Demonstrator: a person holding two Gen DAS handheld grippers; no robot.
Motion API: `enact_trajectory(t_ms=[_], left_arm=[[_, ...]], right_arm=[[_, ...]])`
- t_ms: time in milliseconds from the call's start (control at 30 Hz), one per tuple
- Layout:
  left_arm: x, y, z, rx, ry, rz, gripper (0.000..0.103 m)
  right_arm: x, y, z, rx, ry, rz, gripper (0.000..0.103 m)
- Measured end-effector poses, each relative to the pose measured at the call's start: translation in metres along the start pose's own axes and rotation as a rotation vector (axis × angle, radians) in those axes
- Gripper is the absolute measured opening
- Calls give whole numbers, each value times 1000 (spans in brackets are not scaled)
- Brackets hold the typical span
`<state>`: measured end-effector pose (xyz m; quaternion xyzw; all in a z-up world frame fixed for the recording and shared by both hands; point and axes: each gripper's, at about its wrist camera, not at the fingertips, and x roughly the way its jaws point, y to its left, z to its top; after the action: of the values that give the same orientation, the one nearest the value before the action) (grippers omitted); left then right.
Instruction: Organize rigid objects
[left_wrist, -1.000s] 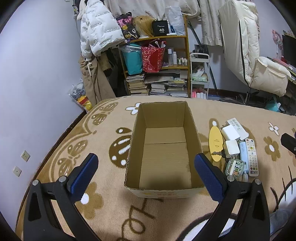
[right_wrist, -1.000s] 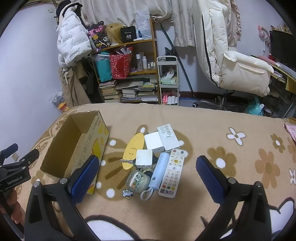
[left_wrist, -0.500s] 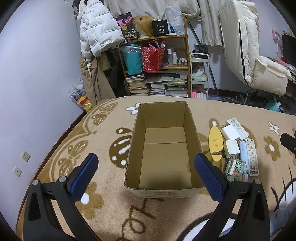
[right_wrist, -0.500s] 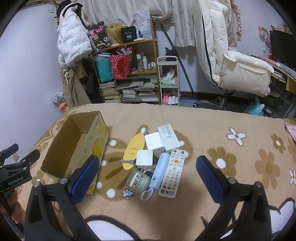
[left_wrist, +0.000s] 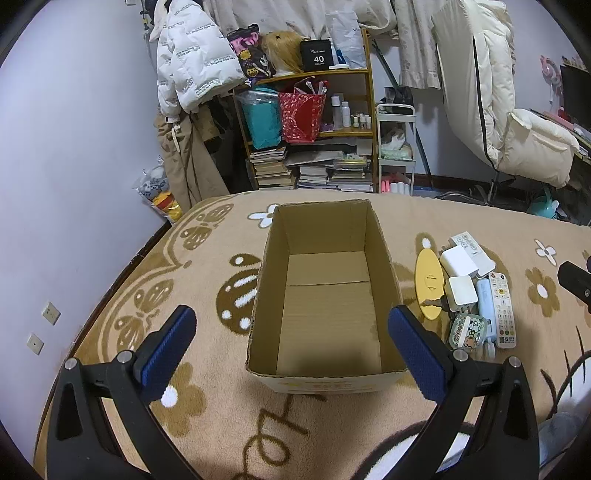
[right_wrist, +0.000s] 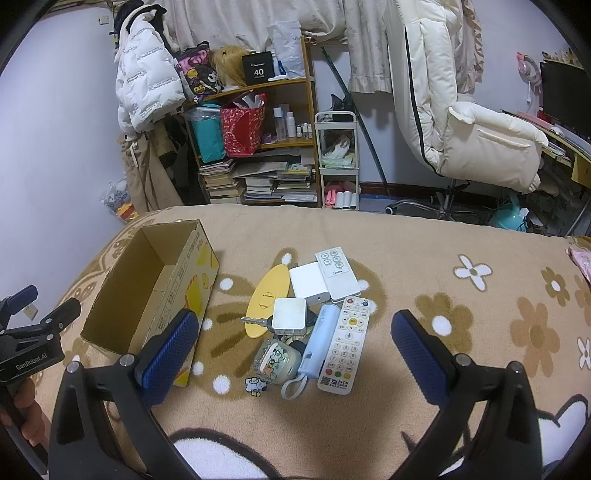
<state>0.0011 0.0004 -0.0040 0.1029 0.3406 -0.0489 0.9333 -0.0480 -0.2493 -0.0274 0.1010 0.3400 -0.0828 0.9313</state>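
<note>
Blanket (right_wrist: 406, 251) covers the whole work surface, brown flower print. Everything sits on it.

Box (left_wrist: 325, 295) is open-topped, upright and empty: bare cardboard floor, nothing inside. In the right view the box (right_wrist: 155, 280) sits left of the pile, near it but apart.

Pile is just right of the box, all items clustered and touching or overlapping:
- yellow oval (right_wrist: 267, 299), nearest the box
- long remote (right_wrist: 345, 343), right edge of the pile
- flat white remote (right_wrist: 338, 273) at the far end
- white block (right_wrist: 308, 284) beside it
- blue tube (right_wrist: 317, 341), lying against the long remote
- small white cube (right_wrist: 290, 314) mid-pile, partly over a key (right_wrist: 255, 321)
- round cartoon case (right_wrist: 275, 360), near end, with a small sticker charm (right_wrist: 255, 384) next to it

My left gripper (left_wrist: 291, 350) is spread wide, holding nothing, hovering over the near end of the box. My right gripper (right_wrist: 295, 354) is also spread wide and empty, hovering above the near end of the pile, case and tube between the fingers in view but not touched.

Progress as I read it: zero. Nothing is boxed and nothing is gripped. All eight or so items are left to move. Closest candidates for the right side are the case, tube and long remote. Overlaps around the cube and key may need care; the flat oval looks hard to pinch off soft fabric.
</note>
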Motion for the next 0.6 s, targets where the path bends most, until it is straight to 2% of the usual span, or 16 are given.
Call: enact_trajectory(t_ms=[600], left_arm=[[1,-1,1,1,4,-2,103]], right_arm=[[0,0,0,0,2,-1,103]])
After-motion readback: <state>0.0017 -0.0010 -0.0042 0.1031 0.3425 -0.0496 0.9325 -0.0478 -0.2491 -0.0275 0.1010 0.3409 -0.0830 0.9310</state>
